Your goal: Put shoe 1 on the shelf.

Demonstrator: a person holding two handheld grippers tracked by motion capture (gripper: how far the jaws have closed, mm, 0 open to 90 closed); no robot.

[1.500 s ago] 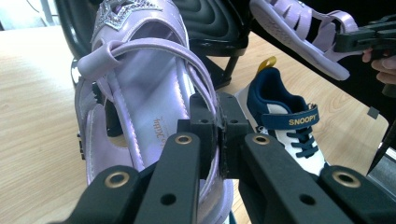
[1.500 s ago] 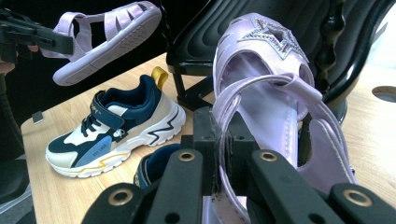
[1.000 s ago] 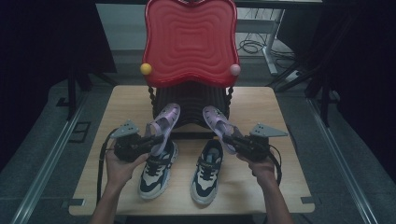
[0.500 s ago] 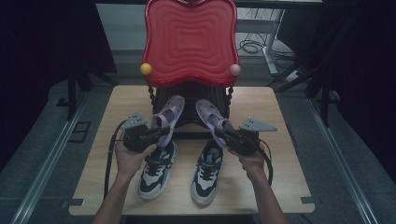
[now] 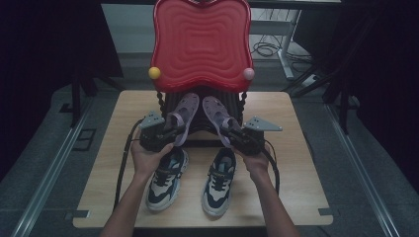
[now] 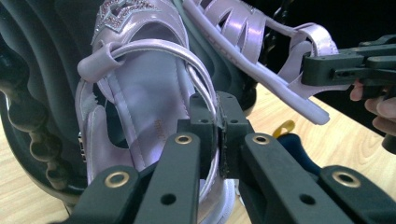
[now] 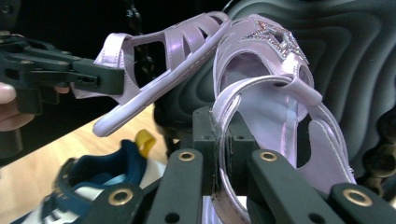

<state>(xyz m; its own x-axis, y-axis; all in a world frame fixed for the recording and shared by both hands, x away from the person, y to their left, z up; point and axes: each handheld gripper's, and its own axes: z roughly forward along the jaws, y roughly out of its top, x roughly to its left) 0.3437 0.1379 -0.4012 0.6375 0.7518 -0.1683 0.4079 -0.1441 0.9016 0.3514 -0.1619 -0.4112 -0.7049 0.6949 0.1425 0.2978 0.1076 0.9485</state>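
Observation:
Two lilac sandals are held up in front of a small red chair [image 5: 200,44] with a black ribbed seat [image 6: 32,93]. My left gripper [image 5: 172,132] [image 6: 218,133] is shut on the thin side strap of the left sandal [image 5: 184,112] [image 6: 149,98], whose toe rests against the seat. My right gripper [image 5: 229,132] [image 7: 219,140] is shut on the strap of the right sandal [image 5: 215,112] [image 7: 273,105], toe also at the seat. Each gripper view shows the other sandal [image 6: 261,42] [image 7: 173,51] close beside its own.
A pair of navy and white sneakers [image 5: 167,178] [image 5: 220,181] lies on the wooden table [image 5: 296,163] just below the grippers, toes toward me. The chair stands at the table's far edge, with a yellow knob [image 5: 154,73] and a pink knob [image 5: 248,74].
Both hands have carried their sandals away from me toward the chair's seat, and the two sandals have drawn closer together. The sneakers have stayed put.

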